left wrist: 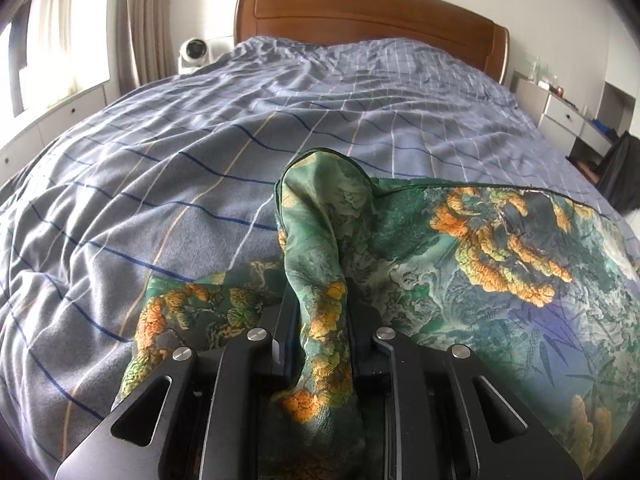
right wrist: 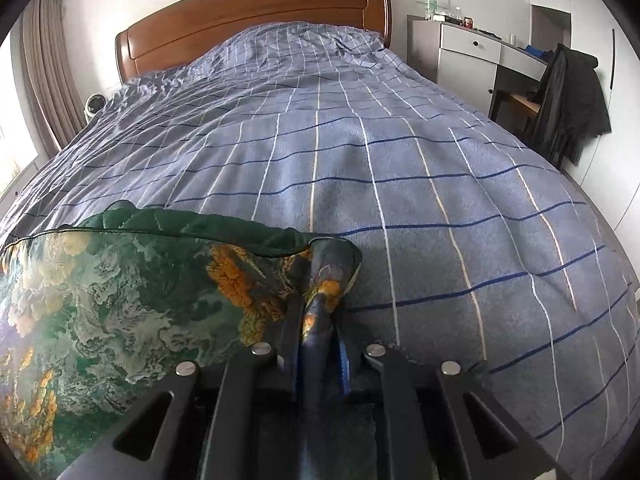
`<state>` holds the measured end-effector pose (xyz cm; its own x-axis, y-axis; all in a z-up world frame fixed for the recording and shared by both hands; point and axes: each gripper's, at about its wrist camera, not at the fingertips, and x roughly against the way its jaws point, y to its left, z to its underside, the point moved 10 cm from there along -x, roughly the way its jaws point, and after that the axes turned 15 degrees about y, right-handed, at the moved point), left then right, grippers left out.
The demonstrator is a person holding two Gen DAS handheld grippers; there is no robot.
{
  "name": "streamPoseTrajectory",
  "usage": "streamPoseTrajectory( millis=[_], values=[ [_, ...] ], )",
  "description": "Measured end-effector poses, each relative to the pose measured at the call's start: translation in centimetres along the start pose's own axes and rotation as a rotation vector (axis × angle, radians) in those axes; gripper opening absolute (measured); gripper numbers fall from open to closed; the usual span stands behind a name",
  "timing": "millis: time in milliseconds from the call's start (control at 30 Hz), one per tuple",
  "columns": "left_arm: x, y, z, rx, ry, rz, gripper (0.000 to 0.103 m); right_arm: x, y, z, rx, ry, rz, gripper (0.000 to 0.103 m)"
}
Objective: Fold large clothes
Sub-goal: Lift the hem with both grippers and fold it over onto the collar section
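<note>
A silky green garment (left wrist: 480,240) printed with orange and teal flowers lies spread on the blue checked bed cover (left wrist: 160,160). In the left wrist view a bunched fold of it stands up between the fingers of my left gripper (left wrist: 318,288) and fills the gap, so the gripper is shut on it. In the right wrist view the garment (right wrist: 120,300) stretches off to the left with its dark-piped edge on top. My right gripper (right wrist: 318,304) pinches the garment's right corner tightly between nearly closed fingers, low over the bed cover (right wrist: 440,200).
A brown wooden headboard (right wrist: 248,20) ends the bed at the far side. A white round fan (left wrist: 194,54) stands at the bed's far left. On the right are a white drawer unit (right wrist: 468,52) and a chair with a dark jacket (right wrist: 568,100).
</note>
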<state>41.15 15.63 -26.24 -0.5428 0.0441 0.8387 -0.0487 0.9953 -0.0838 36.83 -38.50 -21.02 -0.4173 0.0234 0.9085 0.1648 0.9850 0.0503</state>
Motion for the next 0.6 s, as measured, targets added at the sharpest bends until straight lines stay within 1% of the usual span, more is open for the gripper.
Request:
streamPoseTrajectory(
  millis=[67,100,167,200,233,267,300,333,400,467,533,600],
  values=[
    [0.3,0.0,0.0,0.001,0.002,-0.001,0.025,0.1,-0.2,-0.1,-0.008,0.004,-0.020,0.018],
    [0.5,0.0,0.0,0.001,0.004,-0.007,0.029,0.1,-0.2,-0.2,-0.014,0.009,-0.028,0.019],
    [1.0,0.2,0.1,0.000,0.010,-0.038,0.044,0.2,-0.7,-0.4,-0.038,0.018,-0.050,0.024],
    [1.4,0.4,0.0,0.001,0.018,-0.068,0.064,0.5,-1.0,-0.6,-0.051,0.023,-0.060,0.029],
    [1.8,0.7,0.0,0.007,0.027,-0.095,0.077,0.8,-1.3,-0.7,-0.065,0.027,-0.063,0.042],
    [2.4,1.1,-0.1,0.014,0.041,-0.120,0.097,1.4,-2.1,-1.0,-0.094,0.032,-0.067,0.056],
    [3.1,1.3,-0.2,0.013,0.042,-0.121,0.100,1.9,-2.6,-1.2,-0.117,0.035,-0.077,0.063],
    [4.3,1.4,-0.3,0.002,0.032,-0.104,0.100,2.8,-3.4,-1.5,-0.146,0.032,-0.091,0.068],
    [6.5,1.7,-0.5,-0.014,0.006,-0.098,0.100,4.6,-4.7,-2.1,-0.178,0.012,-0.095,0.068],
    [9.0,2.1,-0.9,-0.019,-0.051,-0.102,0.100,7.4,-5.5,-2.8,-0.157,-0.038,-0.060,0.068],
    [10.9,1.8,-1.1,-0.016,-0.094,-0.072,0.100,10.0,-5.5,-3.3,-0.118,-0.088,-0.044,0.068],
    [12.4,0.8,-1.6,-0.022,-0.132,-0.030,0.101,13.0,-4.4,-3.2,-0.078,-0.140,-0.066,0.068]
  ],
)
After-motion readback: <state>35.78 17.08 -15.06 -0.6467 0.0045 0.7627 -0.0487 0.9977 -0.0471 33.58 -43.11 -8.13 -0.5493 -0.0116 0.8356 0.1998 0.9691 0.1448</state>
